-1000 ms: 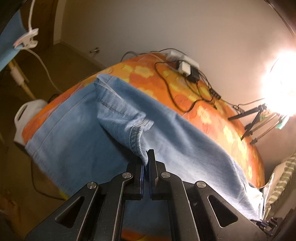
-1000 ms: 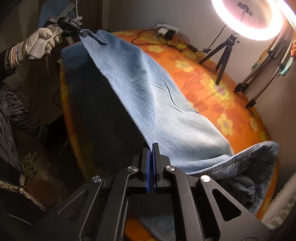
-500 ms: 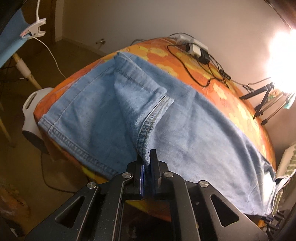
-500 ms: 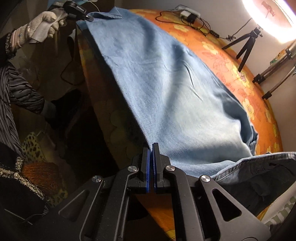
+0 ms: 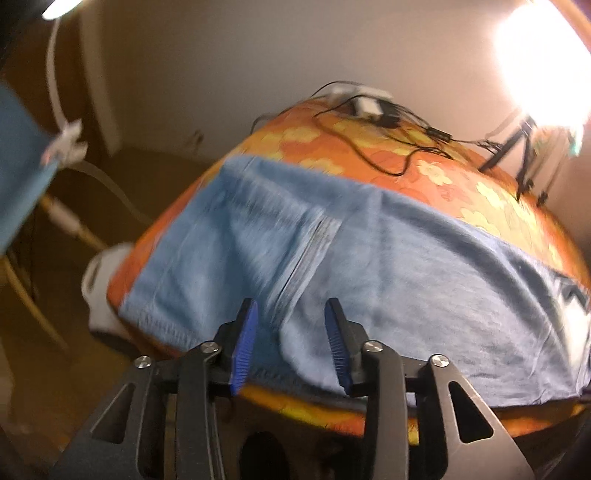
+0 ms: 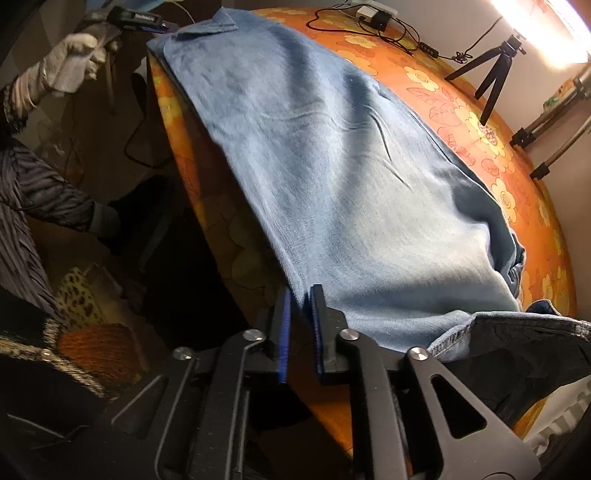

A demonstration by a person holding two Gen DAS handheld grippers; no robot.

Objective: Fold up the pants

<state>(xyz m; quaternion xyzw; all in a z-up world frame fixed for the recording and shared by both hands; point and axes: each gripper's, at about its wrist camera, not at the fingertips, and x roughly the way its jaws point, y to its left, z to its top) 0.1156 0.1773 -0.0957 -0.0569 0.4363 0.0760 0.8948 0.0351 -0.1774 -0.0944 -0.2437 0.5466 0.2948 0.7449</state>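
Light blue denim pants (image 5: 388,273) lie folded lengthwise along the near side of an orange flowered table (image 5: 436,177). My left gripper (image 5: 291,314) is open and empty just off the hem end, with the folded-over leg hem (image 5: 310,254) in front of it. In the right wrist view the pants (image 6: 351,166) stretch away across the table (image 6: 491,122). My right gripper (image 6: 299,295) is partly open at the pants' near edge, the jaws a narrow gap apart. The waistband (image 6: 517,325) hangs at the lower right. The left gripper (image 6: 140,20) shows at the far end.
Cables and a power adapter (image 5: 365,107) lie at the table's far edge. A ring light (image 5: 539,55) on a small tripod (image 6: 495,74) stands on the table, with more tripod legs (image 6: 554,129) to the right. A white container (image 5: 99,280) stands on the floor.
Both grippers have let go of the pants: the left jaws opened wide, the right opened slightly. The lifted layer now lies flat on the table. The left gripper drew back.
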